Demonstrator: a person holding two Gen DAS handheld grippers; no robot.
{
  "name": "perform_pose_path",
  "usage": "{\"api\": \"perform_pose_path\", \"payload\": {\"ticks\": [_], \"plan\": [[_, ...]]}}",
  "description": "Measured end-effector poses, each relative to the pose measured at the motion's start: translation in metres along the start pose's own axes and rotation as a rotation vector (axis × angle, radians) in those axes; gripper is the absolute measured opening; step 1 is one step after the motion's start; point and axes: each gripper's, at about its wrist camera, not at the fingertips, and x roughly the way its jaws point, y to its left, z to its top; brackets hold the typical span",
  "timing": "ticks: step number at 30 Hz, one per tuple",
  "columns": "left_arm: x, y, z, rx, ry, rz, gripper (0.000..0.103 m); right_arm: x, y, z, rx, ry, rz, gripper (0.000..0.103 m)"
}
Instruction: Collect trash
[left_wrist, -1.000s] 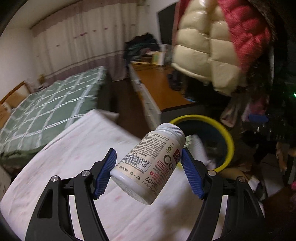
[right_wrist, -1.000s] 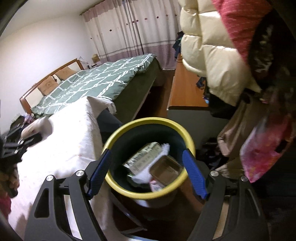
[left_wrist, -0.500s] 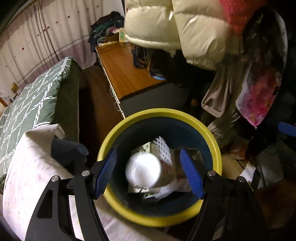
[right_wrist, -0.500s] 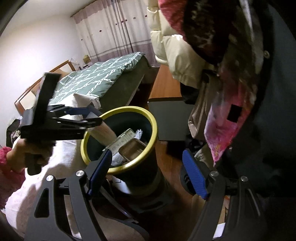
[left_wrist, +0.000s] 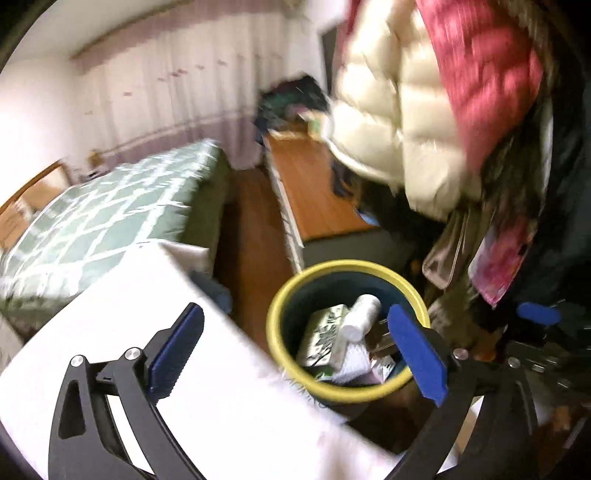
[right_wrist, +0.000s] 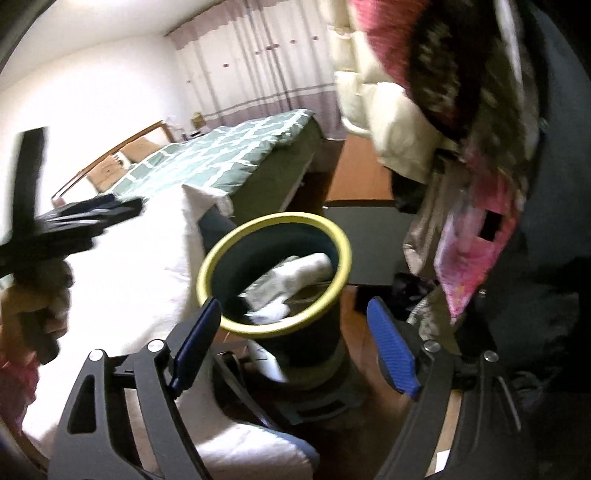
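Left gripper (left_wrist: 295, 350) spread wide, nothing between the fingers, hovering over the right edge of the white-covered bed (left_wrist: 147, 332). Yellow-rimmed trash bin (left_wrist: 284, 295) just off that edge, on the floor. White supplement bottle (left_wrist: 360, 317) lying inside bin, on top of a green printed carton (left_wrist: 321, 332) and crumpled white paper (left_wrist: 354, 363). Right gripper (right_wrist: 293, 350) also spread, empty, bin rim (right_wrist: 273, 221) just beyond the fingers. Hanging jackets (left_wrist: 424, 110) right of bin. Both views motion-blurred.

no readable text, print too blurred
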Motion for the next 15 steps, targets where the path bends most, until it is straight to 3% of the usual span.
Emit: {"api": "perform_pose_path", "payload": {"ticks": [5,9,13,15], "plan": [[-0.111,0.065,-0.059,-0.266,-0.041,0.087,0.098,-0.015,0.044,0.003,-0.084,-0.034,0.045,0.081],[-0.191,0.106,-0.119,-0.427,-0.069,0.362,0.098,-0.03,0.081,0.006,-0.154,-0.086,0.061,0.089],[-0.245,0.117,-0.161,-0.468,-0.07,0.511,0.098,-0.044,0.119,0.004,-0.241,-0.127,0.067,0.09],[-0.263,0.117,-0.176,-0.471,-0.075,0.545,0.098,-0.052,0.133,0.001,-0.273,-0.149,0.072,0.091]]}}
